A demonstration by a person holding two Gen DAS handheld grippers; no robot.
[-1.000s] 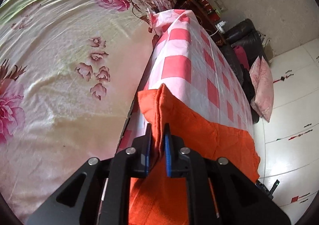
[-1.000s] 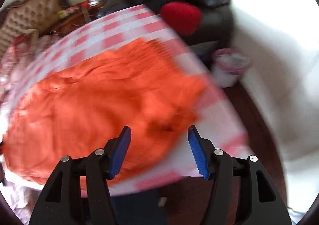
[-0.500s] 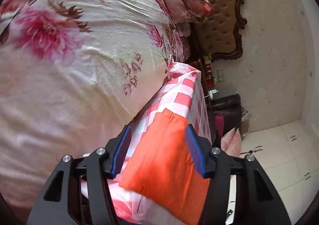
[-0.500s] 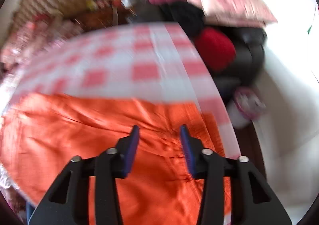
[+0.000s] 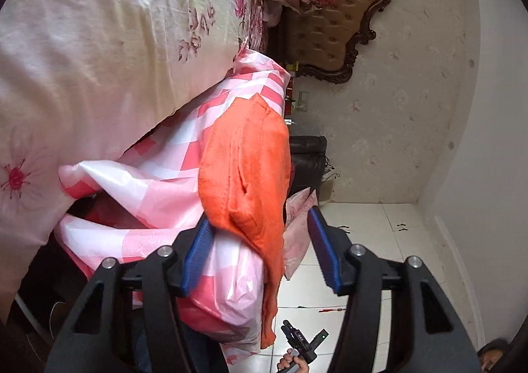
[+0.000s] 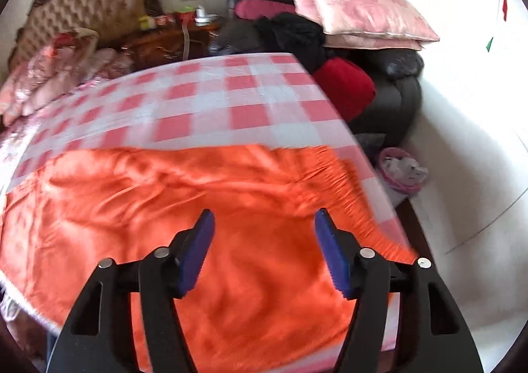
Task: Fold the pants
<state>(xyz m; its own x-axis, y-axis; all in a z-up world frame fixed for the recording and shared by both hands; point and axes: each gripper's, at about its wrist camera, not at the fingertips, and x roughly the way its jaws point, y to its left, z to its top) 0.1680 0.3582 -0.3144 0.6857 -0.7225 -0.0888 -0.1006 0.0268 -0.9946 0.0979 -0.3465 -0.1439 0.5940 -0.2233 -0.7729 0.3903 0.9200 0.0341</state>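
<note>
since 1 second ago the left gripper (image 5: 257, 247) let go of the orange pants (image 6: 204, 224); both jaws released, right gripper (image 6: 264, 247) hovering above them at 6 o'clock on the checkered cloth (image 6: 214, 99).

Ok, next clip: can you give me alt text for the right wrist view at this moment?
The open right gripper hovers over orange pants spread on a table with a pink-and-white checked cloth, its blue fingers apart and holding nothing. Behind are a tufted headboard and a dark sofa piled with pink pillows. The image is slightly blurred.
</note>
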